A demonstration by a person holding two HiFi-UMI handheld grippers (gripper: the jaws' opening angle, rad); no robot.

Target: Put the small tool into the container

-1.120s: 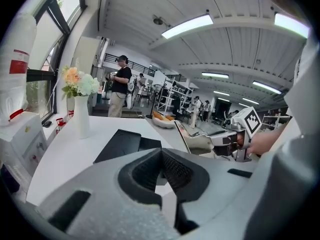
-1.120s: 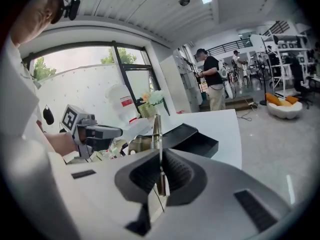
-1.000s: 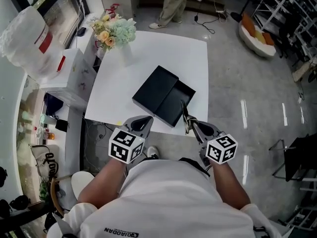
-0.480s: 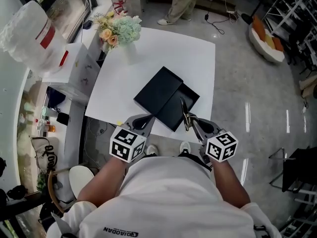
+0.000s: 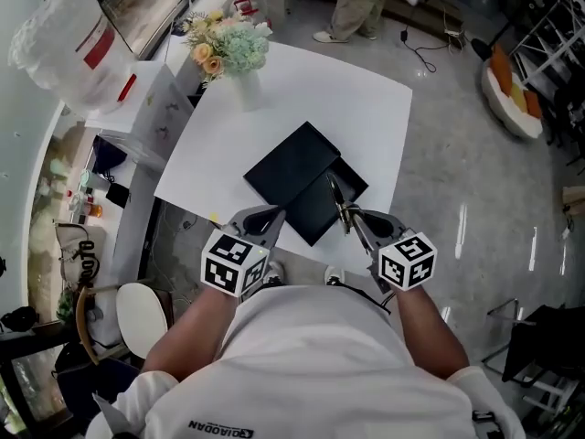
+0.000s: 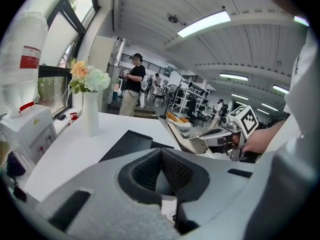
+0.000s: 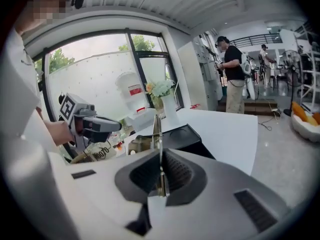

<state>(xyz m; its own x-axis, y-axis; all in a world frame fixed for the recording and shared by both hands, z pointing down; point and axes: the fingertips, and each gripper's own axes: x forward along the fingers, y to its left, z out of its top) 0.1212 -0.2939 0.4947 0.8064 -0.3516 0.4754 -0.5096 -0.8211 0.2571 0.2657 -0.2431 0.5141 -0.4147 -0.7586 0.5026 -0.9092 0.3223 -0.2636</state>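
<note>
The right gripper (image 5: 359, 221) has its jaws clamped on the tail of the tool (image 5: 337, 201) — a thin metal piece, tweezer-like as far as I can tell, that sticks out ahead of the pads and points toward the upper left of the head view. In the right gripper view it runs straight up the middle of the frame from between the pads. Its tip hangs over the near right part of the box (image 5: 352, 183), a flat black tray in mid frame; whether it touches the box I cannot tell. A black lid (image 5: 292, 161) lies skewed across the left part of the box and leaves the right part open. The left gripper (image 5: 261, 219) sits at the lower left of the box, jaws together on nothing, by the near edge of the table (image 5: 366, 108). At the table's far corner, upper left, stands a vase (image 5: 245, 88) of flowers.

By my judgement the tool is light, stiff and slick — bare metal with little for the pads to bite. Held by its tail, it may swing or slip if the tip knocks the box wall, so a grip nearer its middle would be steadier. It does not look fragile; let go low over the open part, it should lie flat there
</note>
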